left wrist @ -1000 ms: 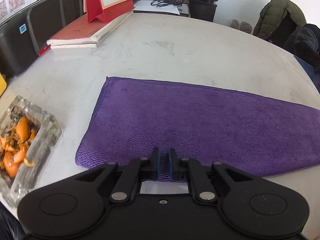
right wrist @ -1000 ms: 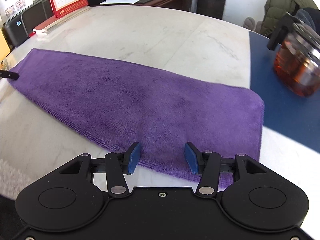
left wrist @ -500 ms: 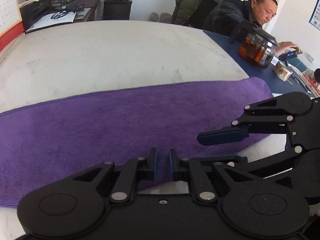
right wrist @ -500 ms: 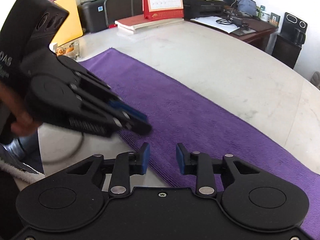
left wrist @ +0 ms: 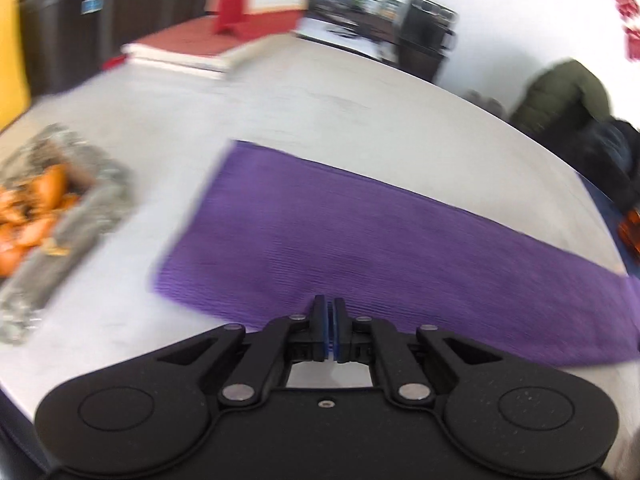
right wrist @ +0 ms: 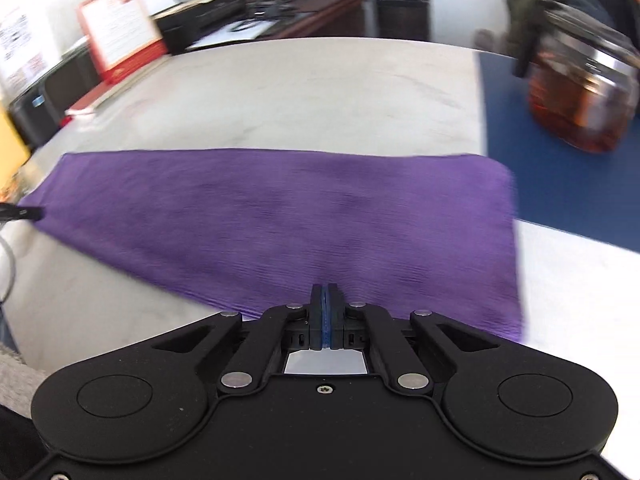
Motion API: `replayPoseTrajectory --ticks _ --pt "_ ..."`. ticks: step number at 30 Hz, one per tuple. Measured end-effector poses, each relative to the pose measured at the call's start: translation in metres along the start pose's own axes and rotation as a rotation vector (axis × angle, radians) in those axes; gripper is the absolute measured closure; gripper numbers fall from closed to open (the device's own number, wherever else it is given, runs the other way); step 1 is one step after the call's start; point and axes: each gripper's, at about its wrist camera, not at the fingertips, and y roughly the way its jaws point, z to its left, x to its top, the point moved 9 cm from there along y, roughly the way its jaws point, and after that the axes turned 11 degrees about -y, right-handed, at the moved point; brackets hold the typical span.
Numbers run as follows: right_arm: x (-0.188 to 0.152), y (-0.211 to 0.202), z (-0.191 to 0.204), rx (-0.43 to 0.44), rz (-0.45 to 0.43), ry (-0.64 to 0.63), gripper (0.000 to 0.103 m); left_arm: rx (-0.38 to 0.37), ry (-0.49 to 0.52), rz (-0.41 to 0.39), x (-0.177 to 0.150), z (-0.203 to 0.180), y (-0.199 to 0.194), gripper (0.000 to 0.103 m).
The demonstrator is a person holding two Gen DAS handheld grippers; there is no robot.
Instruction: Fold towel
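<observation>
A purple towel (left wrist: 360,240) lies flat as a long strip on the pale round table (left wrist: 300,112). My left gripper (left wrist: 329,306) hovers at the near long edge of the towel, close to its left end. Its jaws are closing, the blue pads nearly meet, and no cloth shows between them. In the right wrist view the towel (right wrist: 300,208) stretches leftward, and my right gripper (right wrist: 325,292) sits at the near edge toward the right end. Its jaws are closing too, pads together with nothing seen between. Both views are motion-blurred.
A glass dish of orange peel (left wrist: 60,208) stands left of the towel. A glass teapot (right wrist: 580,92) rests on a blue mat (right wrist: 560,184) to the right. A red desk calendar (right wrist: 120,28) and books (left wrist: 180,52) sit at the far left, and a person sits behind the teapot.
Half a second ago both grippers had swung inward toward each other; now each faces its own end of the towel again. The right jaws went from wide apart to pads together.
</observation>
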Motion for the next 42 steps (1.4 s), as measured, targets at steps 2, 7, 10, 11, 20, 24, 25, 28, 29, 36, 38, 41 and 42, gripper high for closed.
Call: replayPoseTrajectory --ticks 2,7,10,11,20,24,25,28,29,36,38,41,42 --pt "-0.002 -0.002 -0.008 -0.024 0.013 0.016 0.103 0.049 -0.033 -0.013 0.008 0.015 -0.004 0.099" --pt "0.011 -0.006 -0.003 -0.074 0.045 -0.026 0.101 0.023 -0.054 -0.07 0.031 0.0 -0.018 0.098" --pt "0.043 -0.008 0.028 -0.005 -0.01 -0.105 0.101 -0.016 0.026 -0.051 0.035 -0.026 -0.002 0.098" --pt "0.052 -0.003 0.04 0.016 -0.019 -0.137 0.101 -0.011 0.058 -0.044 0.033 -0.034 0.006 0.098" --pt "0.089 0.074 0.127 0.16 -0.019 -0.351 0.101 0.095 0.012 -0.085 0.051 0.011 0.03 0.097" --pt "0.081 0.062 0.061 0.054 -0.008 -0.199 0.101 0.124 0.003 -0.1 0.063 0.026 0.029 0.097" --pt "0.078 0.056 0.04 0.013 0.001 -0.158 0.101 0.148 0.014 -0.105 0.066 0.026 0.029 0.097" --pt "0.067 0.043 -0.013 -0.127 0.046 -0.064 0.101 0.135 0.007 -0.128 0.075 0.018 0.026 0.097" --pt "0.066 0.042 -0.024 -0.157 0.061 -0.035 0.101 0.102 0.014 -0.129 0.077 0.008 0.025 0.097" --pt "0.104 0.055 0.032 -0.049 0.0 -0.124 0.098 -0.062 0.211 -0.001 0.064 -0.076 0.058 0.097" --pt "0.115 0.067 0.071 0.036 -0.013 -0.196 0.098 -0.053 0.255 0.018 0.058 -0.085 0.065 0.097" --pt "0.125 0.083 0.118 0.115 -0.025 -0.3 0.098 -0.042 0.266 0.03 0.056 -0.086 0.073 0.097" --pt "0.127 0.089 0.129 0.136 -0.028 -0.317 0.098 -0.038 0.264 0.029 0.058 -0.084 0.074 0.097"
